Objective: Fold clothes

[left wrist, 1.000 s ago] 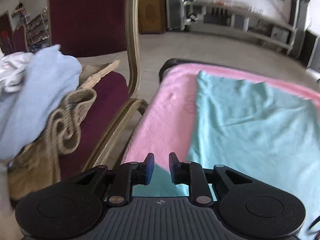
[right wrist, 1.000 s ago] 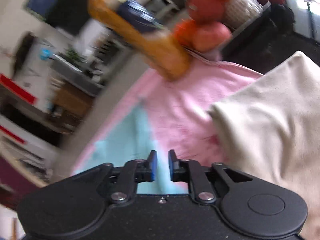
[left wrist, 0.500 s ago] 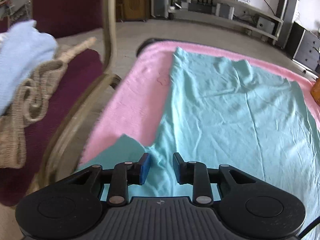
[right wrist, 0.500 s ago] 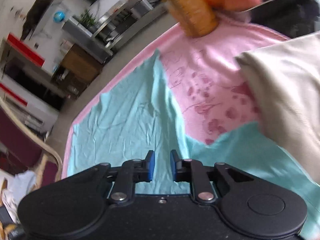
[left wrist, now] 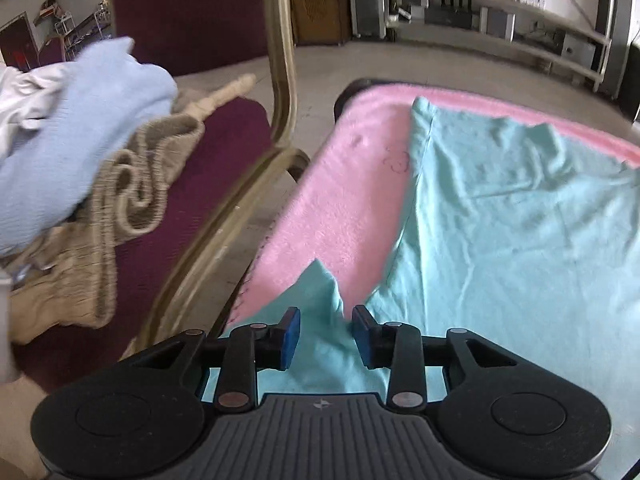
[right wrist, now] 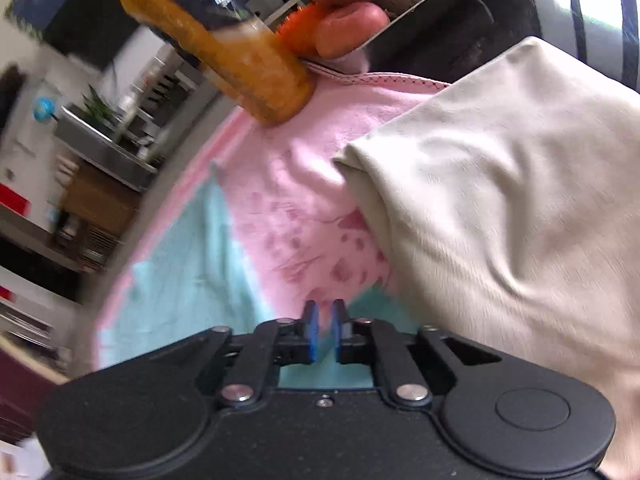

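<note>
A maroon-upholstered chair with a curved brass-coloured frame (left wrist: 280,92) stands just beside the table edge, which is covered by a fleecy pink blanket (left wrist: 344,216). At the blanket's far edge in the right wrist view, a clear plastic bottle of orange liquid (right wrist: 224,52) stands next to a dark tray of red and orange fruit (right wrist: 352,28). Beyond, a brown wooden cabinet (left wrist: 318,8) and long grey shelving (left wrist: 500,16) line the wall.

A teal garment (left wrist: 500,220) lies spread flat and creased on a pink blanket (left wrist: 344,208); its near corner is bunched.
</note>
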Motion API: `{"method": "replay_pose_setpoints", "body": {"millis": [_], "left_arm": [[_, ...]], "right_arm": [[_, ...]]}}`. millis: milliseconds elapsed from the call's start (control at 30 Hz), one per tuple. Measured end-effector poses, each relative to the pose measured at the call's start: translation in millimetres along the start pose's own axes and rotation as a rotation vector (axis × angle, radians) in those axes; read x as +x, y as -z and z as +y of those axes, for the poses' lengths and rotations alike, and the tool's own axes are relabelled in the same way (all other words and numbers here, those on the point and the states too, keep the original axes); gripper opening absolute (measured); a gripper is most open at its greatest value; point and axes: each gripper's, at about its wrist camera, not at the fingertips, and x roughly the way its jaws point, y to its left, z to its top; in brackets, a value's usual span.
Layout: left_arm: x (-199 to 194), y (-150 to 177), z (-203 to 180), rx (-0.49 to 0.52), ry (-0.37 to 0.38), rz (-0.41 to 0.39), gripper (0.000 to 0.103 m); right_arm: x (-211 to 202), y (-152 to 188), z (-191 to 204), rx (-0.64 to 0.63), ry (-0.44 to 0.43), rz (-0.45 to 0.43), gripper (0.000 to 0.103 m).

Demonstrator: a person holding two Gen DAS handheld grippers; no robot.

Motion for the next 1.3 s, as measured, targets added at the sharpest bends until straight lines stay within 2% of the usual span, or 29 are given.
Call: {"method": "replay_pose_setpoints", "body": {"millis": [67, 167, 267, 300, 433, 533, 600, 767, 800, 900, 1100, 1167, 1300], "left_arm": [[-25, 7, 7, 0.003, 0.053, -0.031, 0.035], [-53, 26, 14, 0.013, 0.156, -0.023, 0.035], [-70, 51, 19, 0.017, 0.292, 0.037, 0.035], [-74, 59, 18, 0.024, 0.317, 0.053, 0.035], [-80, 87, 0, 0.090, 0.316, 0.100, 0.035], [-75, 98, -12, 0.141, 0.311, 0.126, 0.032], [-71, 102, -14, 0.158, 0.321, 0.143, 0.017], [-60, 110, -8, 0.130, 0.341, 0.230, 0.016], [-60, 112, -8, 0.135, 0.335, 0.243, 0.016], [-65, 118, -11, 0.172, 0.306, 0.243, 0.017], [-84, 129, -13, 0.236, 0.289, 0.211, 0.018], [-90, 127, -11, 0.227, 0.292, 0.184, 0.018], [-93, 115, -9, 0.191, 0.282, 0.117, 0.026]], "right_arm": [[-27, 6, 3, -0.018, -0.085, 0.006, 0.022], [-65, 22, 8, -0.073, -0.163, 0.021, 0.027], [-96, 43, 10, -0.102, -0.247, 0.081, 0.028], [-102, 51, 10, -0.126, -0.252, 0.087, 0.029], [-103, 83, 11, -0.253, -0.202, 0.111, 0.031], [-76, 102, 15, -0.347, -0.131, 0.195, 0.029], [-61, 112, 23, -0.423, -0.122, 0.258, 0.026], [-39, 124, 29, -0.500, -0.095, 0.364, 0.026], [-37, 125, 28, -0.503, -0.079, 0.372, 0.023], [-41, 126, 24, -0.499, -0.073, 0.386, 0.023], [-55, 124, 16, -0.502, -0.016, 0.375, 0.024], [-65, 120, 12, -0.478, -0.017, 0.323, 0.027], [-80, 104, 1, -0.395, 0.001, 0.179, 0.027]]}}
